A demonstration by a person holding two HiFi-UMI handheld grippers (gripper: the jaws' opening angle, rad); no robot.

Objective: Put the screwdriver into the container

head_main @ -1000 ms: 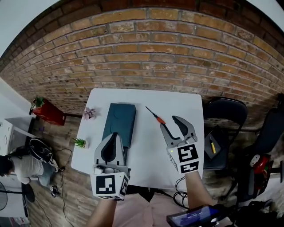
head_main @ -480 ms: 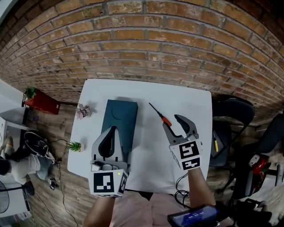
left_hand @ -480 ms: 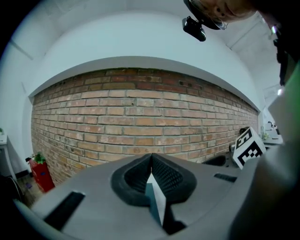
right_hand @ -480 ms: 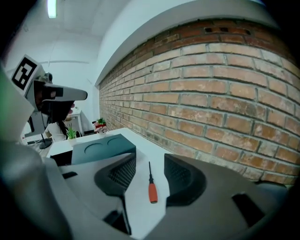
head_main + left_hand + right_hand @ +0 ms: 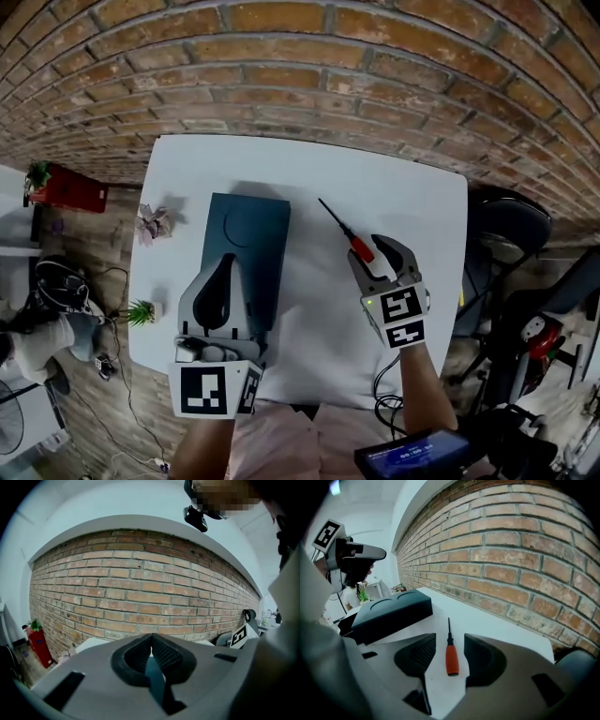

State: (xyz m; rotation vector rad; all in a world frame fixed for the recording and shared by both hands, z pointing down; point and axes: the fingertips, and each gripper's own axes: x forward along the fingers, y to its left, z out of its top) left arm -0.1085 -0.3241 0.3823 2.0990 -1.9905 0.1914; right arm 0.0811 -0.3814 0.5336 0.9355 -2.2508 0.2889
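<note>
Screwdriver (image 5: 451, 657), likely light, stiff and apt to roll, is best pinched on its fat orange handle, not the thin dark shaft. It lies on the white table (image 5: 309, 178) right of the dark container (image 5: 246, 234), centre-right in the head view, handle between the right gripper's (image 5: 373, 255) wide-open jaws, untouched; the left gripper (image 5: 225, 264) is closed on nothing.

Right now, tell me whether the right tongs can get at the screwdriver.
Probably yes: the right tongs stand open, and the screwdriver lies free between their jaws, nothing in the way.
</note>
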